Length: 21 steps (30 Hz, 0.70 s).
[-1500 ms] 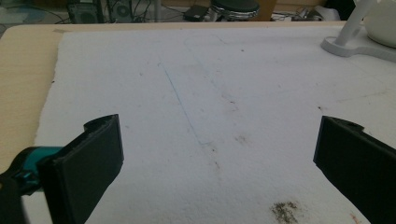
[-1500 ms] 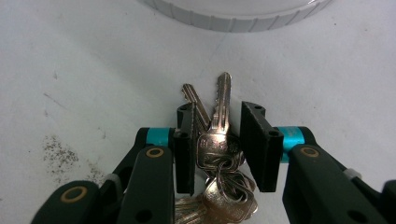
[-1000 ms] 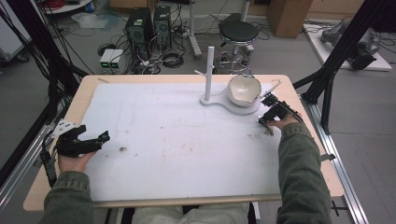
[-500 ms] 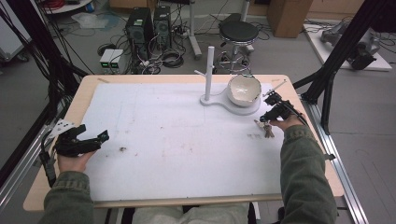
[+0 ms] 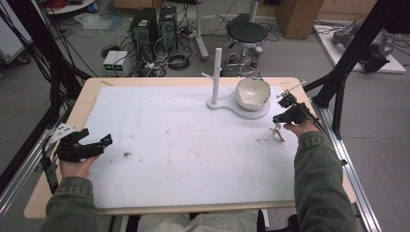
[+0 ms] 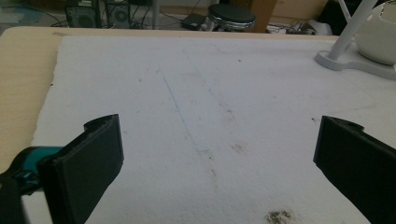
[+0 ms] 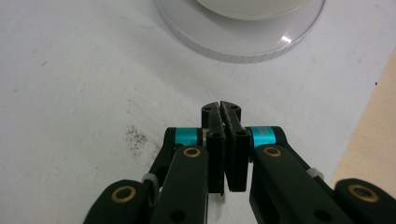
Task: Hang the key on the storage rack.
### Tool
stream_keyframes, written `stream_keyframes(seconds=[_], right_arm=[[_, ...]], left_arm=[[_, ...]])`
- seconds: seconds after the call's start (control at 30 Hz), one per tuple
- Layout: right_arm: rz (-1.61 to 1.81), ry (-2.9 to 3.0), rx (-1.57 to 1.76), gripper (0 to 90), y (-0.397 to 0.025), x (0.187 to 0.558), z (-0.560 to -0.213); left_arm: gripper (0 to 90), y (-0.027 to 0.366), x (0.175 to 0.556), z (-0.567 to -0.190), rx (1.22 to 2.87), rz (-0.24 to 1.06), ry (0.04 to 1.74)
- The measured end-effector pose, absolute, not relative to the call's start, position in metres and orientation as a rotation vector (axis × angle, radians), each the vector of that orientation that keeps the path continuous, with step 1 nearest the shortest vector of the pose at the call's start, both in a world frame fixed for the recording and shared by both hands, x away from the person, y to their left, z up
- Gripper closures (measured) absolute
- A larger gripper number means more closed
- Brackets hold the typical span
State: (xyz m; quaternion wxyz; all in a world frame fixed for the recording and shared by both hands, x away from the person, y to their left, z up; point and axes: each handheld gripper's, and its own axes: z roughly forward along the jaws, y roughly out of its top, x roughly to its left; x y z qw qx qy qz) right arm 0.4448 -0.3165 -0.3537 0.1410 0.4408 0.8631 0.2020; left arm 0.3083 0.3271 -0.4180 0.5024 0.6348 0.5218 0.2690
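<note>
Your right gripper has its jaws pressed flat together, and the right gripper view shows nothing between them. It hovers low over the mat near the right edge of the table, just short of the stand that carries the bowl. The thing to mind is the small metal piece, which the high view shows just beside your right hand, on the near side of the stand. It is too small to tell what it is, or whether it lies flat on the mat. Judge it as light, stiff and thin. It will probably slide or flip if you nudge it with shut jaws, and hard pads may let smooth metal slip. Open the jaws only a little, straddle its widest part and close gently across the flat faces. Don't pinch a thin end, since that may make it swing. The mat looks slightly rough, which should keep it from skating. Your left gripper rests at the left edge of the table, well apart, with its jaws spread wide and holding nothing.
</note>
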Motion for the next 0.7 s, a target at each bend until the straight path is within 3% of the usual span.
stream_keyframes(seconds=[0.7], right_arm=[[0.642, 2.502, 1.183, 88.9, -0.289, 0.438, -0.306]], left_arm=[[2.0, 0.327, 0.309, -0.418, 1.517, 0.641, 1.258]])
